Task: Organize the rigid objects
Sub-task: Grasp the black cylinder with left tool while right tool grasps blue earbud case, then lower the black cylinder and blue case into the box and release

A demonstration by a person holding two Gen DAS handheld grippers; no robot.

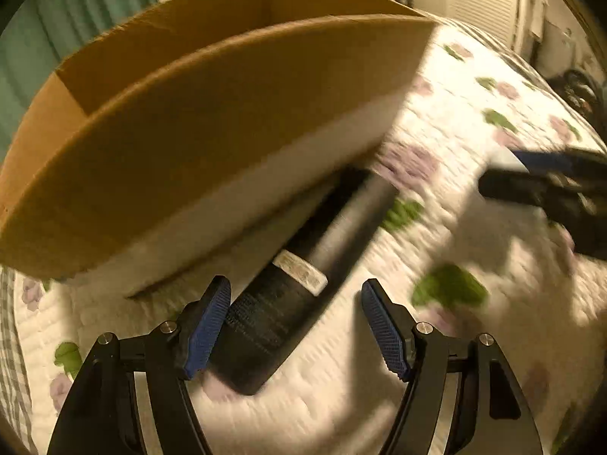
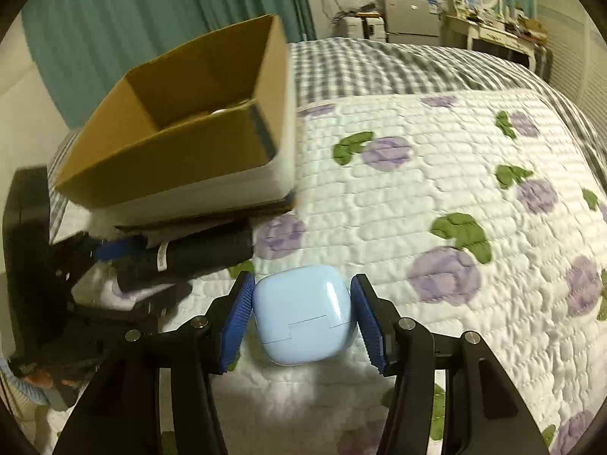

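A black cylinder with a white band lies on the floral quilt beside the open cardboard box. My left gripper is open around the cylinder's near end; its left pad touches it, the right pad stands apart. A light blue rounded case lies on the quilt between the pads of my right gripper, whose jaws stand close on both sides without clearly pressing it. The box and cylinder also show in the right wrist view. The right gripper appears blurred at the right of the left wrist view.
The quilted bedspread with purple flowers covers the bed. A checked blanket lies beyond. A teal curtain hangs behind the box. A desk and fridge stand at the far wall. A small white object sits inside the box.
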